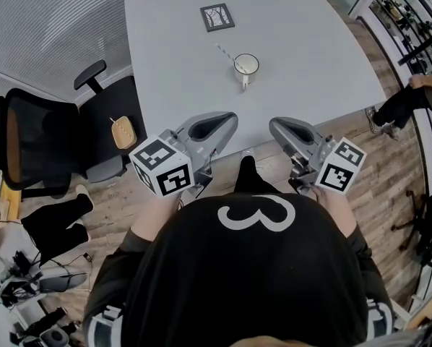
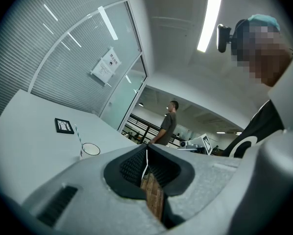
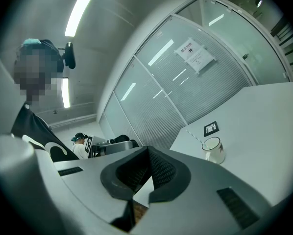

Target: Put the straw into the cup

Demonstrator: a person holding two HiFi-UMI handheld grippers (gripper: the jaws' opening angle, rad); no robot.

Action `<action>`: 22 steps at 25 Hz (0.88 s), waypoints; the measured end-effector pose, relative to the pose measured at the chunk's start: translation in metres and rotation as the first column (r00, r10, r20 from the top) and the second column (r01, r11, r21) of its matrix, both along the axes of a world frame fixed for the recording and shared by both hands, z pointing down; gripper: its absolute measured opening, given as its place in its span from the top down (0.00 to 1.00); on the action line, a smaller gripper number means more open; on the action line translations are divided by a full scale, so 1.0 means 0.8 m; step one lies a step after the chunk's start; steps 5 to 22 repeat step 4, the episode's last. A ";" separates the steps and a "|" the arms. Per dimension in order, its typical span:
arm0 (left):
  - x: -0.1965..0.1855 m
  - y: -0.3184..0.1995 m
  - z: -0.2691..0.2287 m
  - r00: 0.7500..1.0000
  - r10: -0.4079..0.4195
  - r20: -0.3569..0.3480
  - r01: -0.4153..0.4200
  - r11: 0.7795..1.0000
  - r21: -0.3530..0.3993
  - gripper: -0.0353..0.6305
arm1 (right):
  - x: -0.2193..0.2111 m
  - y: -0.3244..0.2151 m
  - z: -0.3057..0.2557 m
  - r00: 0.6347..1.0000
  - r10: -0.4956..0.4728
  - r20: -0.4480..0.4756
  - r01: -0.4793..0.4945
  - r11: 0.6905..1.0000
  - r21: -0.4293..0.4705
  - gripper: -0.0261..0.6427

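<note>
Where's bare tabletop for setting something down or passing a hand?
Free: table right of the cup; the left strip beside it; the near band between cup and table edge. Crowded only along the middle: cup, straw, framed picture behind.

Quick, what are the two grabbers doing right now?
Left gripper: closed, holding nothing.
Right gripper: closed, holding nothing.
</note>
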State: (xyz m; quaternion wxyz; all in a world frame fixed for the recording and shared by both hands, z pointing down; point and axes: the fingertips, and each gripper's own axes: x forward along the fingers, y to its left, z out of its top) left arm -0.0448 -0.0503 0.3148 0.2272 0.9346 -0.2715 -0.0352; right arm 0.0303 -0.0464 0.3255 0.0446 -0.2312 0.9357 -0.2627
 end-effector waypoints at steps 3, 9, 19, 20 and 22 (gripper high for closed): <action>-0.004 0.007 0.001 1.000 0.000 0.006 0.000 1.000 0.007 0.91 | -0.003 0.006 0.000 1.000 0.006 0.003 -0.006 1.000 0.004 0.94; -0.005 0.009 0.002 1.000 -0.001 0.008 0.000 1.000 0.009 0.91 | -0.004 0.007 0.000 1.000 0.007 0.004 -0.007 1.000 0.006 0.94; -0.005 0.009 0.002 1.000 -0.001 0.008 0.000 1.000 0.009 0.91 | -0.004 0.007 0.000 1.000 0.007 0.004 -0.007 1.000 0.006 0.94; -0.005 0.009 0.002 1.000 -0.001 0.008 0.000 1.000 0.009 0.91 | -0.004 0.007 0.000 1.000 0.007 0.004 -0.007 1.000 0.006 0.94; -0.005 0.009 0.002 1.000 -0.001 0.008 0.000 1.000 0.009 0.91 | -0.004 0.007 0.000 1.000 0.007 0.004 -0.007 1.000 0.006 0.94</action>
